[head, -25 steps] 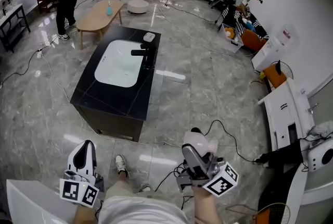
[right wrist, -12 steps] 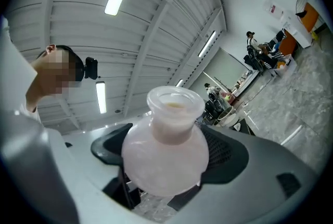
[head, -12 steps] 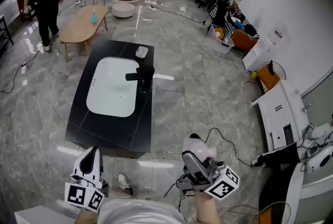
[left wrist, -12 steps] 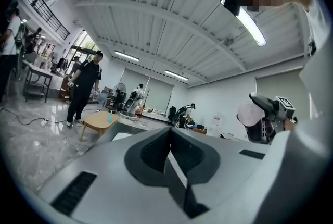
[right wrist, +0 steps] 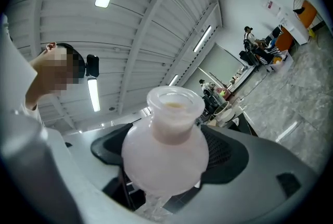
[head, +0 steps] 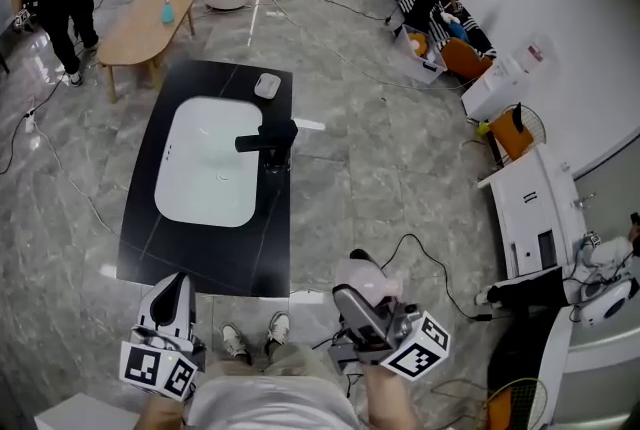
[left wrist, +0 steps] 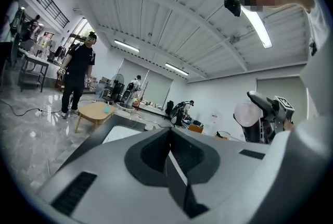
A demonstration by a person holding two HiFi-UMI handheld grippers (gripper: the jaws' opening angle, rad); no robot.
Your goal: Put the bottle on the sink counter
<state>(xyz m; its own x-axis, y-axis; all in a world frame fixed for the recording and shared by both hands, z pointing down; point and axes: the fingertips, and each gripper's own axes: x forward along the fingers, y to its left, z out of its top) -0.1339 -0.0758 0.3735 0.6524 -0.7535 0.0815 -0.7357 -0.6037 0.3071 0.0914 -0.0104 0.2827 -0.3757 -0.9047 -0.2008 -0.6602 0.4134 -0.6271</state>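
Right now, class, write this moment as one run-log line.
right claw: shut on pink bottle | left claw: shut, empty | sink counter: ahead, bottle not yet on it

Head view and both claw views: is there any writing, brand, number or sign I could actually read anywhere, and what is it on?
No text can be read in any view.
The wall notice: print too small to read.
The marker cubes: black-and-white square patterns only, no letters or numbers.
The bottle: no label or brand shows on it.
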